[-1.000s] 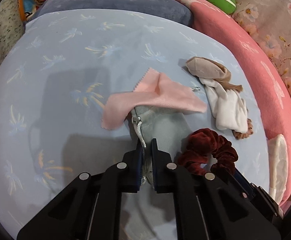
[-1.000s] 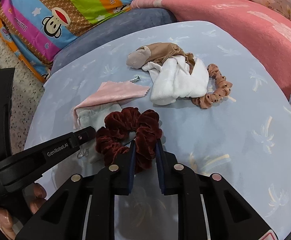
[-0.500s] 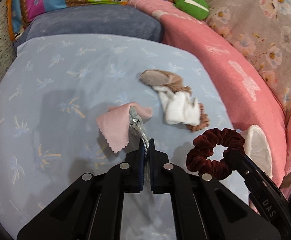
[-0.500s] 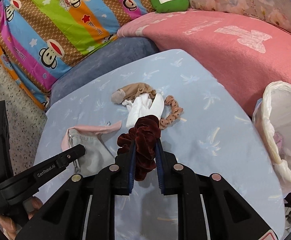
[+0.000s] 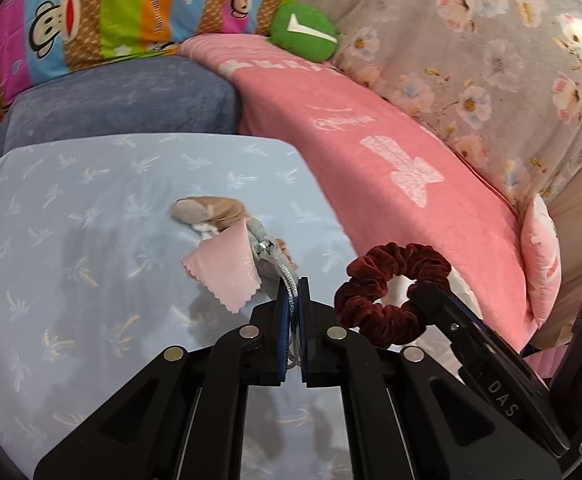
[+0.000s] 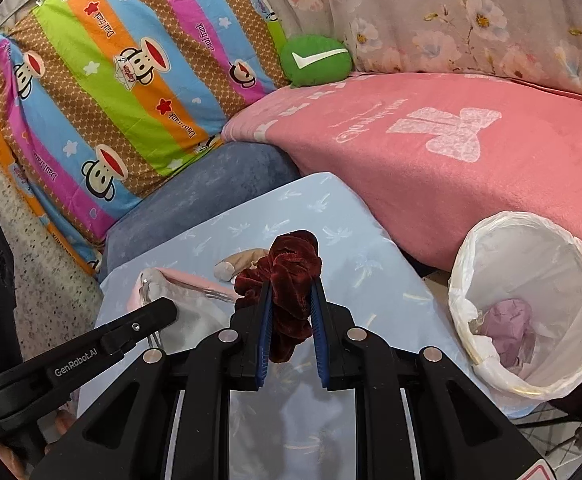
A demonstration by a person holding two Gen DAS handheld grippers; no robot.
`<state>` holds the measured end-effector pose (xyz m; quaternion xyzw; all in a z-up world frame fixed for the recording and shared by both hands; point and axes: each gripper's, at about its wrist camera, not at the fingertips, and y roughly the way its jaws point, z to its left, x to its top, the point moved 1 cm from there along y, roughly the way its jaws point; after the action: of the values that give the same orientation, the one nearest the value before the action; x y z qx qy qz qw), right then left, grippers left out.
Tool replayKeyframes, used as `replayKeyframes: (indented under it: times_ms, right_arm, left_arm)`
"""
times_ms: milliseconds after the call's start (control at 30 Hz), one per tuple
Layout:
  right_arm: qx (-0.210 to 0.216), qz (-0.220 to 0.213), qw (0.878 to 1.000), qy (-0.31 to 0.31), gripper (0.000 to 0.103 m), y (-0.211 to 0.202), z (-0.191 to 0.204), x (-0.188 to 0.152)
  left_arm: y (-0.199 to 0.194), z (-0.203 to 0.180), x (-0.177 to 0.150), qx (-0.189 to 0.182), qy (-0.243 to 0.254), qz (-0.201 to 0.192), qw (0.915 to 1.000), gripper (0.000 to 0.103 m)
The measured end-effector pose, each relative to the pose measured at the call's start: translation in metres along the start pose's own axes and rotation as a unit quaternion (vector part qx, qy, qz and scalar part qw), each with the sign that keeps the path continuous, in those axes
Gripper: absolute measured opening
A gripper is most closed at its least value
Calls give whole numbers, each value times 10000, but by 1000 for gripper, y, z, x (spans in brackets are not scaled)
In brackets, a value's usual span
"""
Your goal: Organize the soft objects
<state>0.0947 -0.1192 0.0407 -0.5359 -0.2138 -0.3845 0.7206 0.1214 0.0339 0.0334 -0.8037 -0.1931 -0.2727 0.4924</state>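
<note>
Velvet, dark red and bunched, fills the gap between the right gripper's point(image 6: 291, 308) blue-padded jaws: they are clamped on the scrunchie point(image 6: 287, 276), which bulges above the tips and hangs a little below them. In the left wrist view the same scrunchie point(image 5: 395, 292) shows as a full ring held up just to the right of the left jaws, clear of the pale blue sheet point(image 5: 71, 240).

The left gripper point(image 5: 293, 292) has its jaws pressed together on the silver drawstring of a grey pouch point(image 5: 265, 252), which is lifted off the sheet ahead of the tips. A pink cloth point(image 5: 223, 268) with a zigzag edge hangs with the pouch, to the left of the jaws; whether it is tucked inside or merely draped over the pouch I cannot tell.

Beyond the left tips, a beige sock point(image 5: 207, 212) lies on the sheet, with something white partly hidden behind the pink cloth.

To the right of the right jaws stands a bin lined with a white bag point(image 6: 531, 300), a mauve crumpled item at its bottom. A pink blanket point(image 6: 451, 152) lies beyond.
</note>
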Motion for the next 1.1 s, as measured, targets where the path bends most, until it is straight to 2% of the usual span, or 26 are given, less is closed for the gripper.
replayKeyframes:
  times_ms: [233,300,367,467,533,600,633,767,900,1100]
  right_arm:
    - [-129,-35,9999,105,17,-8,-20,-6]
    - [-158,16,9998,134,17,-7,-25,-11]
    - [-170,58,9997,152,17,-5,-29,-14]
    - [-186,96,9996,188,17,-3,-31,-18]
    - [-194,112,9995,214,17,-1,-33,-20]
    - [-207,136,9994,234,17,2,-36,-21]
    - [-210,150,9994,245,17,3,-36,-21]
    - [-219,228,9992,256,17,11,-38,-23]
    - [-232,313,9990,237,17,19,-39,-25]
    - [-278,395,9985,263,17,28,-41,-25]
  left_arm:
    - [18,-13,-18,-232,282,335,9988,5]
    - [28,-13,-28,-203,325,581,9976,5]
    - [37,-9,-37,-19,323,743,9967,6]
    - [45,2,-43,191,203,883,9957,20]
    - [47,12,-44,341,95,865,9956,40]
    - [50,23,-45,578,54,798,9951,54]
    - [52,26,-46,651,42,791,9947,57]
    - [70,42,-48,733,-117,1047,9917,57]
    - [84,46,-48,608,-329,1201,9904,57]
    - [100,27,-45,545,21,1184,9915,56]
